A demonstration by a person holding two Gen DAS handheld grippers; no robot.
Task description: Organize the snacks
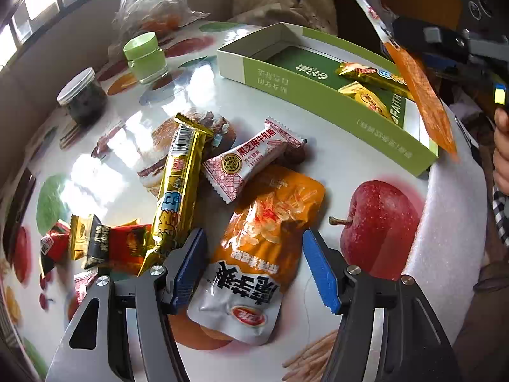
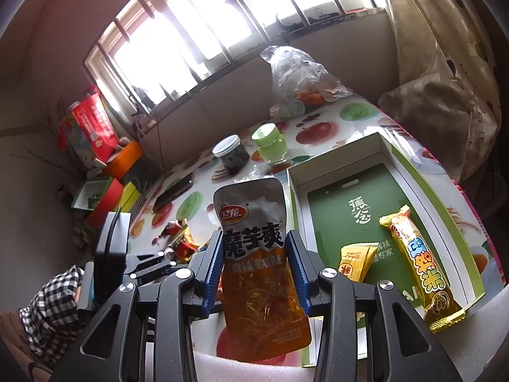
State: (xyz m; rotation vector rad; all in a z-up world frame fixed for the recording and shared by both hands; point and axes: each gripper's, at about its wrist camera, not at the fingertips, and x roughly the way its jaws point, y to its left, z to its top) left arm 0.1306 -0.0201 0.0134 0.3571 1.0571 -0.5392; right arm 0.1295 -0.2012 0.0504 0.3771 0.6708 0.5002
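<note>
Two orange pouches (image 1: 254,254) (image 2: 261,264), two jars (image 1: 83,97) (image 1: 144,57), one box (image 1: 318,108).

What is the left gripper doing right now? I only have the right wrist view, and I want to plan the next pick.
Observer: The left gripper is open, its fingers either side of another orange-and-grey pouch lying flat on the table.
Operator: Are the pads touching it?
Observer: No, both stand clear of its edges.
Operator: Anything else loose nearby?
Observer: A long gold bar and a white-and-red packet lie just beyond it.
</note>
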